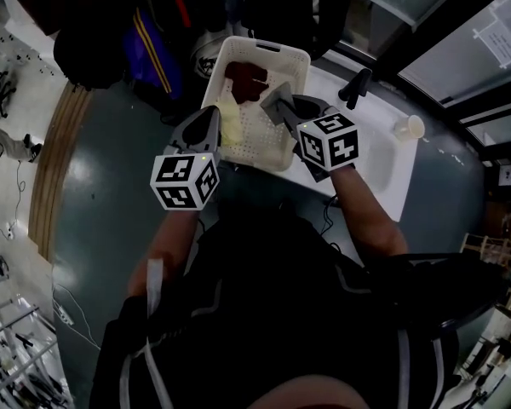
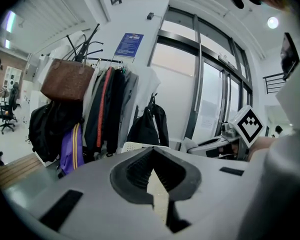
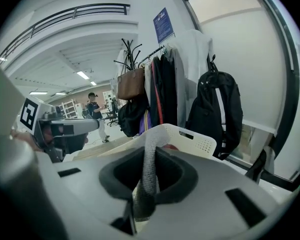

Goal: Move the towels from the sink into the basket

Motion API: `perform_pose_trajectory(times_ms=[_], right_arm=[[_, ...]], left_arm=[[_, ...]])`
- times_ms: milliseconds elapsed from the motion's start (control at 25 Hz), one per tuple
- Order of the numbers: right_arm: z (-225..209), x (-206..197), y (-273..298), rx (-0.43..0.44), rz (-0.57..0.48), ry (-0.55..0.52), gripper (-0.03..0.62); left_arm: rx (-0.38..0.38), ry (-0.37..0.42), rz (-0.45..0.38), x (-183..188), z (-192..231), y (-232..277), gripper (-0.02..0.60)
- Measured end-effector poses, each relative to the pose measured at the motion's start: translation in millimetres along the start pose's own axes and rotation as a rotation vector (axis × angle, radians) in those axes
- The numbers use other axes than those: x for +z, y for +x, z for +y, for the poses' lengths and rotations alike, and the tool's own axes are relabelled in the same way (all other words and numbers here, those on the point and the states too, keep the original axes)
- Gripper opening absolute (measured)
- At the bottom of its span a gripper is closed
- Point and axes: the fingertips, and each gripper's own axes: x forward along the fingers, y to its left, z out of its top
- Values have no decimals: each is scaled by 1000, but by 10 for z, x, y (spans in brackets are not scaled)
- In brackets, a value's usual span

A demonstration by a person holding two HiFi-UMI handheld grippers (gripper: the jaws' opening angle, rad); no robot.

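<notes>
In the head view we locate the white basket at upper centre, with a dark red towel lying inside it. The left gripper sits at the basket's left wall. In the left gripper view its jaws are pressed nearly together on a thin pale strip. We read this strip as an edge of the pale yellow towel that hangs just inside that wall. So little of it shows between the pads that we cannot confirm its weave. The right gripper is over the basket's right half, and its jaws pinch a grey towel. In the right gripper view this towel rises as a rolled band between the pads and covers part of the basket rim. Only a red sliver of the dark red towel shows behind it. The white sink lies at right of centre. Its near part is covered by the right gripper's marker cube and the forearm, so we cannot make out its contents. The black tap and a white cup stand on its far edge. The person's dark clothing fills the lower frame.
</notes>
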Motion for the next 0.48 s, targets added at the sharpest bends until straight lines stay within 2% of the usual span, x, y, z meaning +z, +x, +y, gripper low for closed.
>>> perform_pose_trajectory(times_ms=[200, 360, 480], right_arm=[[139, -51, 316, -30, 39, 23, 52], [160, -89, 560, -107, 52, 64, 52], [108, -196, 742, -166, 83, 92, 52]], left_arm=[[-44, 18, 39, -43, 94, 143, 3], [-111, -19, 82, -74, 140, 295, 3], [-139, 15, 108, -108, 159, 421, 3]])
